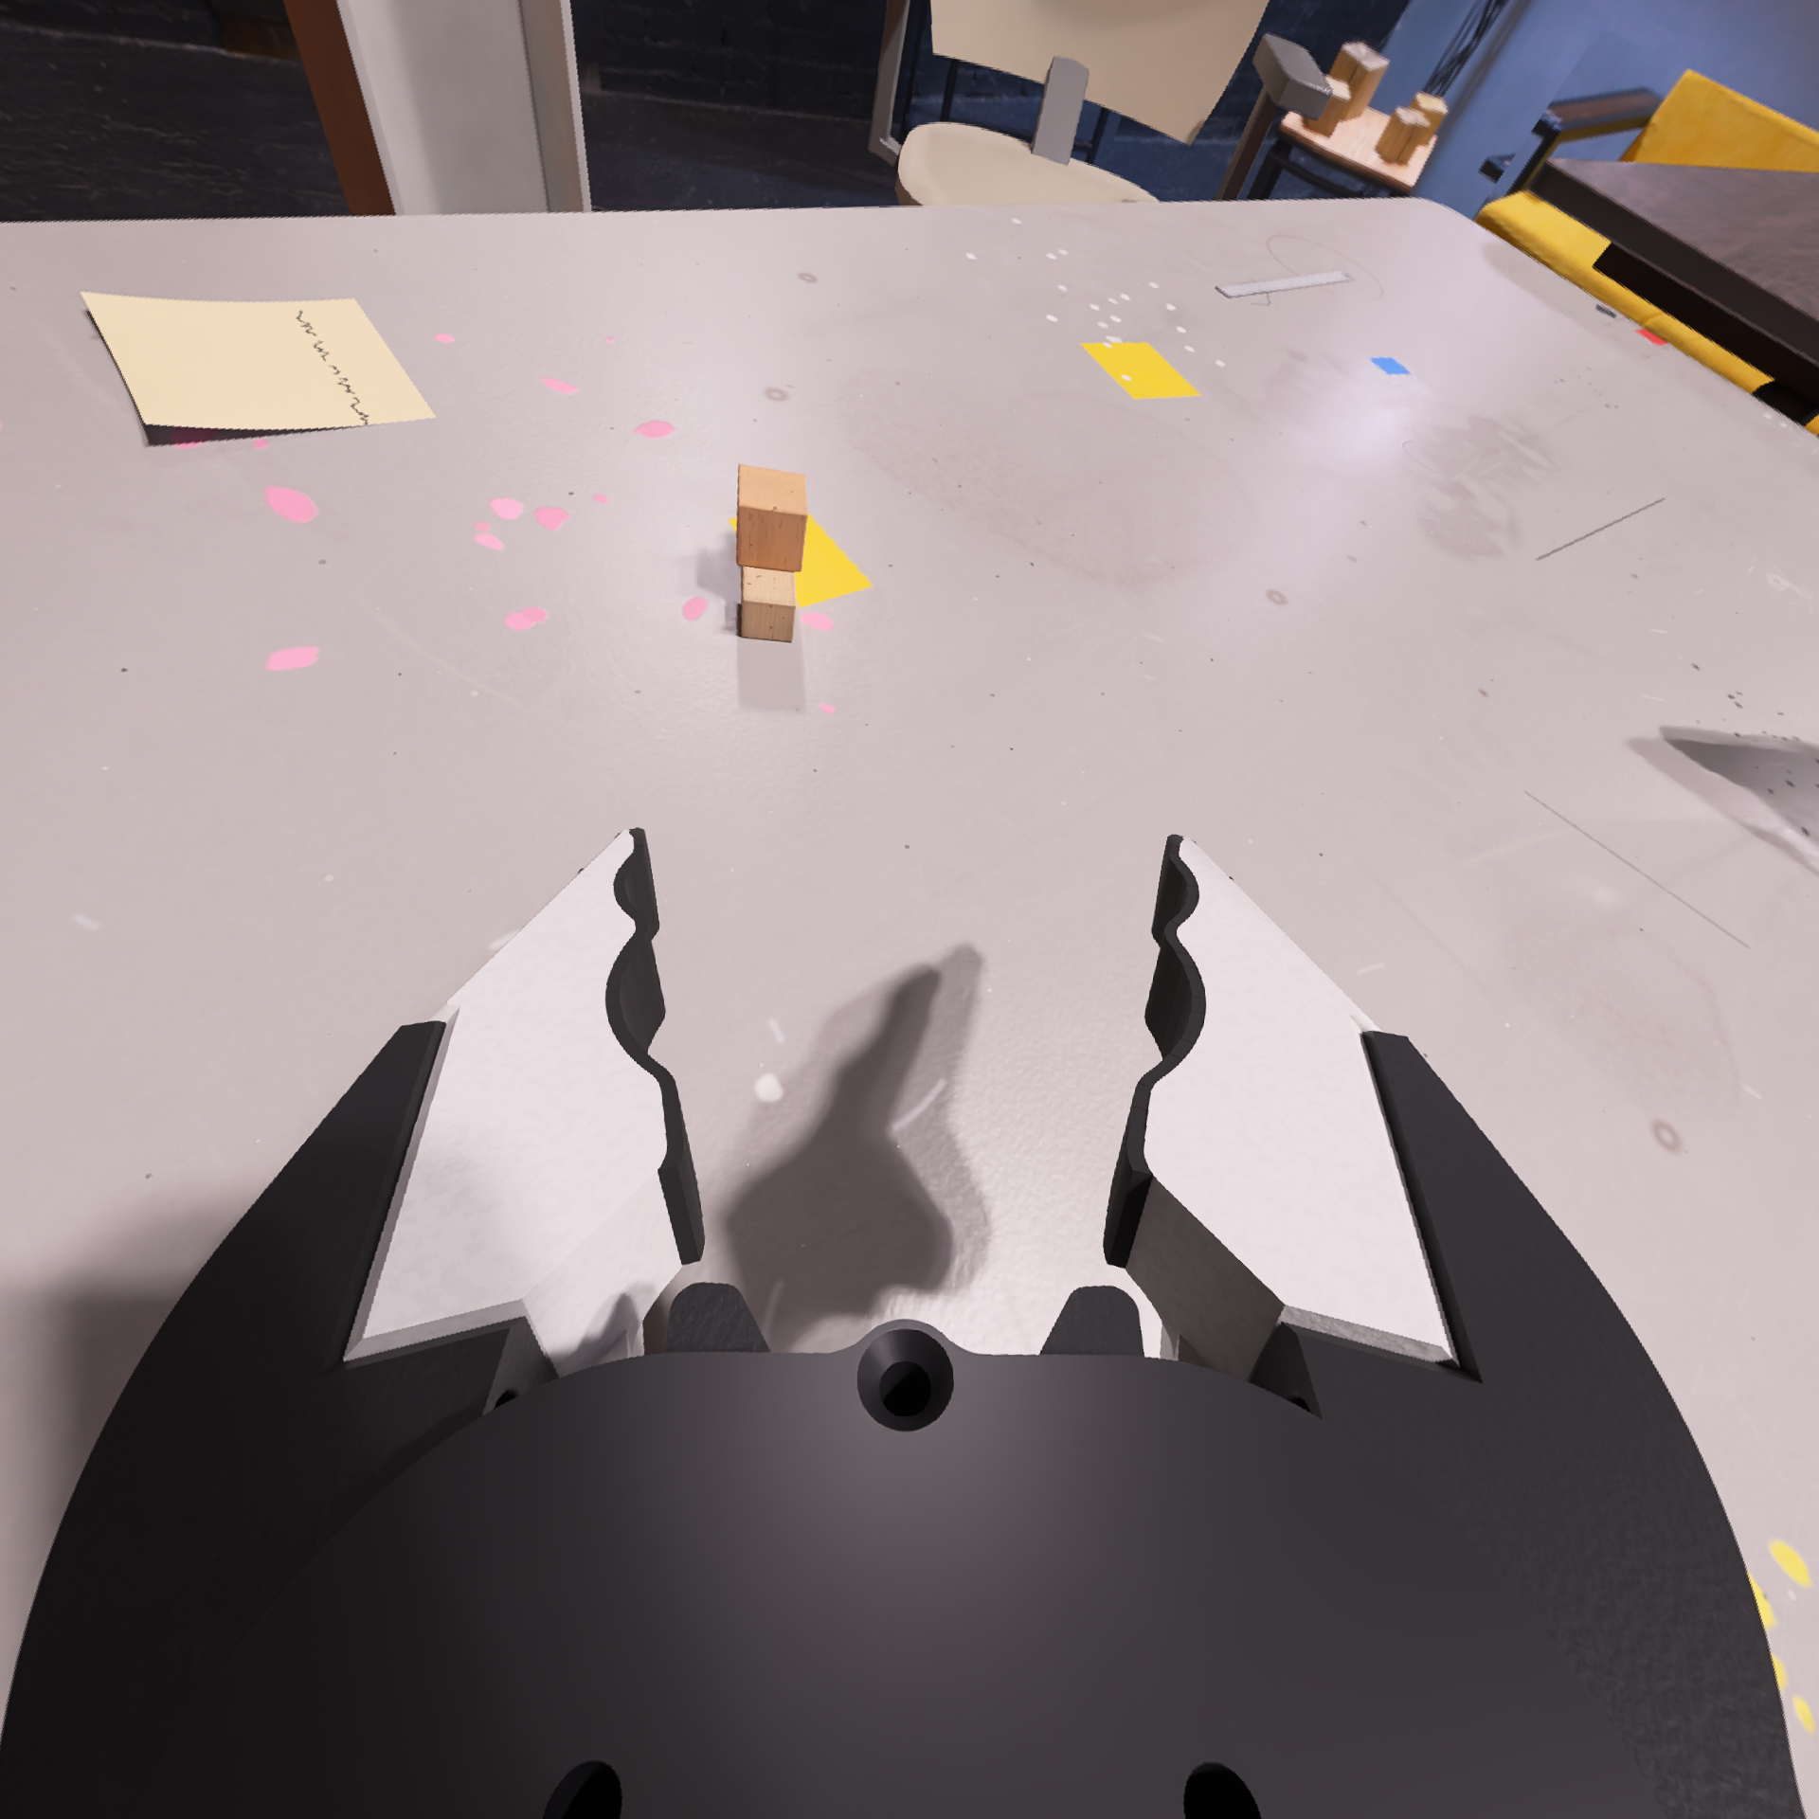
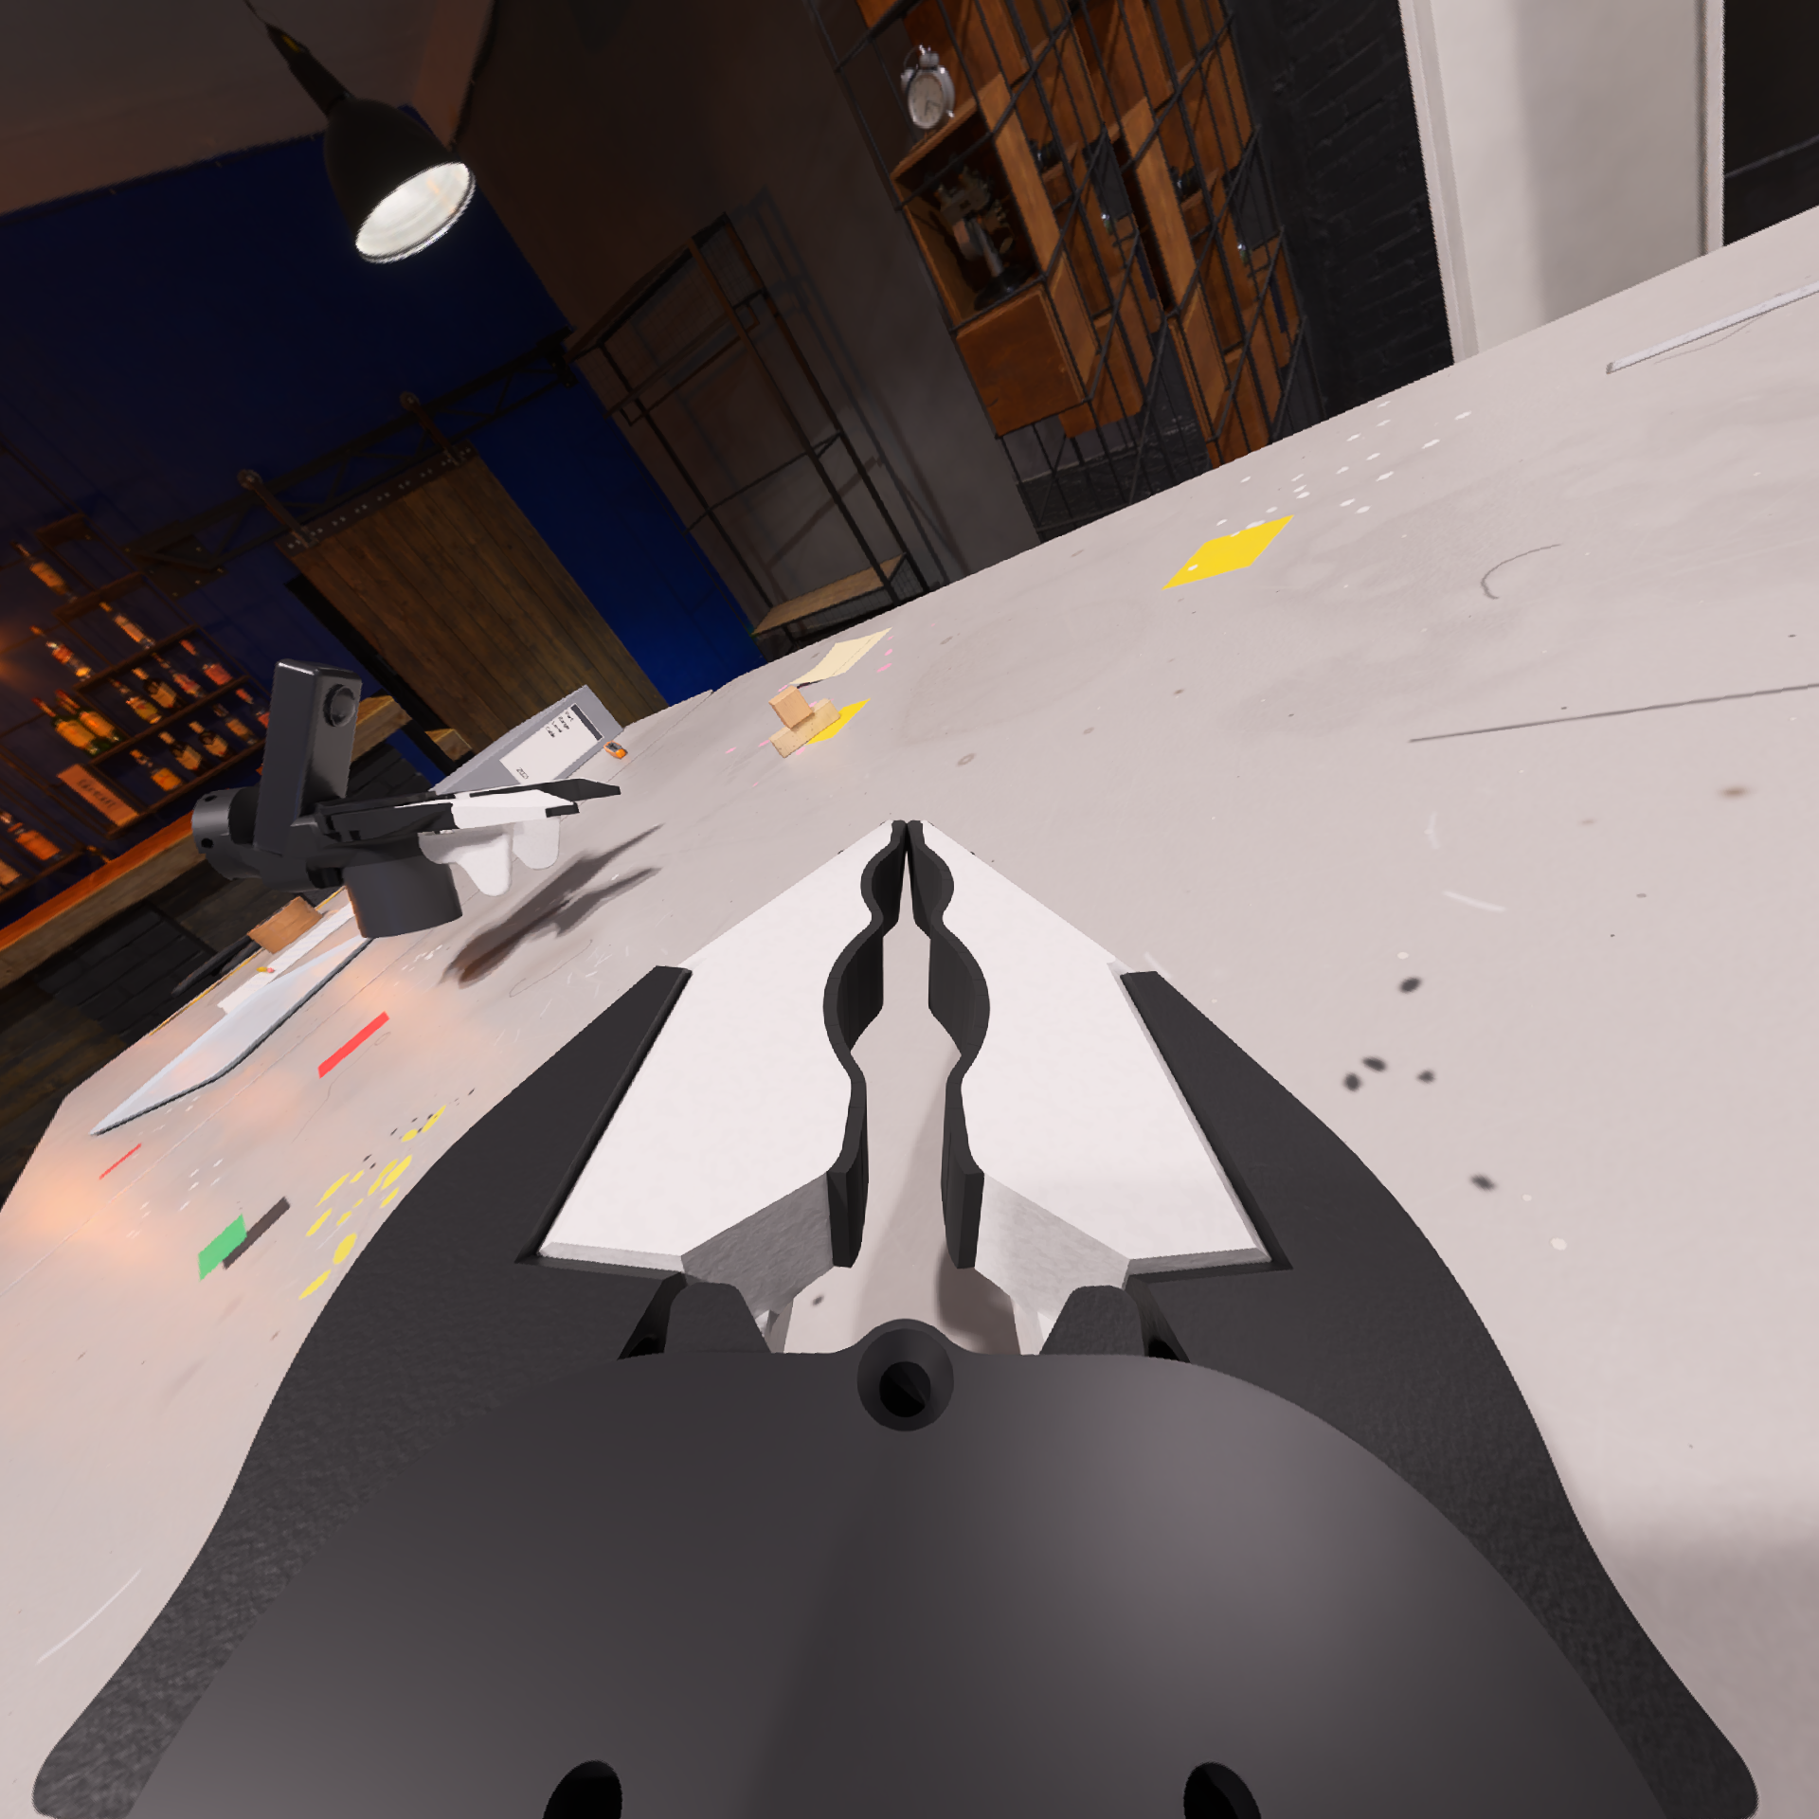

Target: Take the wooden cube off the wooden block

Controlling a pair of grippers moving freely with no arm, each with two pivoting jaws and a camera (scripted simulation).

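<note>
L tongs [image 1: 904, 837] spread wide, R tongs [image 2: 906, 825] closed

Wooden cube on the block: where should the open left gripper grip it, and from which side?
Grip the wooden cube across its two vertical side faces, above the wooden block, coming straight ahead with the left gripper. Its flat sides face the open fingers.

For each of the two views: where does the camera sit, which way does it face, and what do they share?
Left wrist view: on the left gripper, above the table, facing the cube on the block; its own open fingers show.
Right wrist view: on the right gripper, low and tilted, looking across the table; its own shut fingers show.
Shared: cube, block, table, yellow patches; the right view also shows the left gripper.
</note>
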